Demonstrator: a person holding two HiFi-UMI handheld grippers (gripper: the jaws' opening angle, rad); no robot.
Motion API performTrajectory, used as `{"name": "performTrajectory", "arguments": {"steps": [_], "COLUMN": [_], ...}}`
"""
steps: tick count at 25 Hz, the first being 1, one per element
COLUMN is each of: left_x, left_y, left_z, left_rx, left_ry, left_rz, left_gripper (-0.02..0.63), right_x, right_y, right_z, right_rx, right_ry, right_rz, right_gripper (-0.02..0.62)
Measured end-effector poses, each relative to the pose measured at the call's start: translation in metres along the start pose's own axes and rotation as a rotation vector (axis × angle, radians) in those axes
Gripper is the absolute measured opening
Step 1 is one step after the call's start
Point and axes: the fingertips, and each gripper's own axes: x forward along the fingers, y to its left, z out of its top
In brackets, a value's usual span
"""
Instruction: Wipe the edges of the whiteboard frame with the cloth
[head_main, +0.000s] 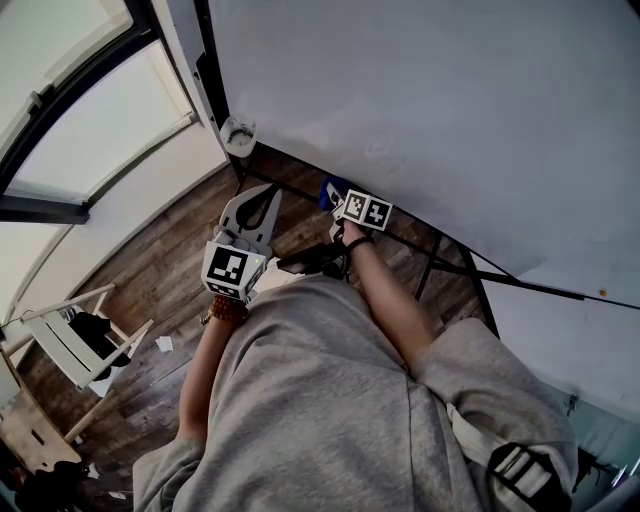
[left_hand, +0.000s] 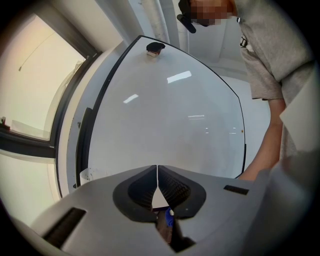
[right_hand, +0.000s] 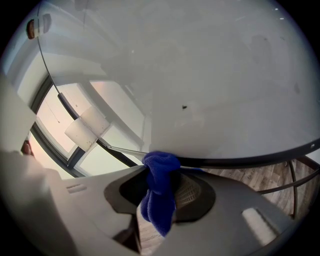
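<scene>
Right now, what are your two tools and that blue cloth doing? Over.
Left tool shut, empty, off the board. Right tool shut on blue cloth. Cloth against whiteboard frame, bottom edge. Nothing seen blocking that edge.

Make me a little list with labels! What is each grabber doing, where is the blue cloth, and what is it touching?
left gripper: jaws together, holding nothing, pointed at the whiteboard
right gripper: jaws closed on the cloth
cloth: blue, bunched up, its top against the frame
frame: dark strip along the whiteboard's bottom edge
cloth touching frame: looks like it, near a bottom corner
floor: wood planks
</scene>
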Motion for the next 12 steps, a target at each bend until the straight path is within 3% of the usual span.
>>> {"name": "performTrajectory", "arguments": {"steps": [12], "left_x": [-0.01], "left_y": [0.032], "left_z": [-0.003], "left_rx": [-0.021], "left_ry": [0.006], "left_rz": [0.05], "left_gripper": [0.015], "right_x": [0.024], "right_y": [0.027], "right_z": [0.001], "right_rx": [-0.012], "right_ry": [0.023], "right_rz": [0.033], "right_gripper": [0.137]}}
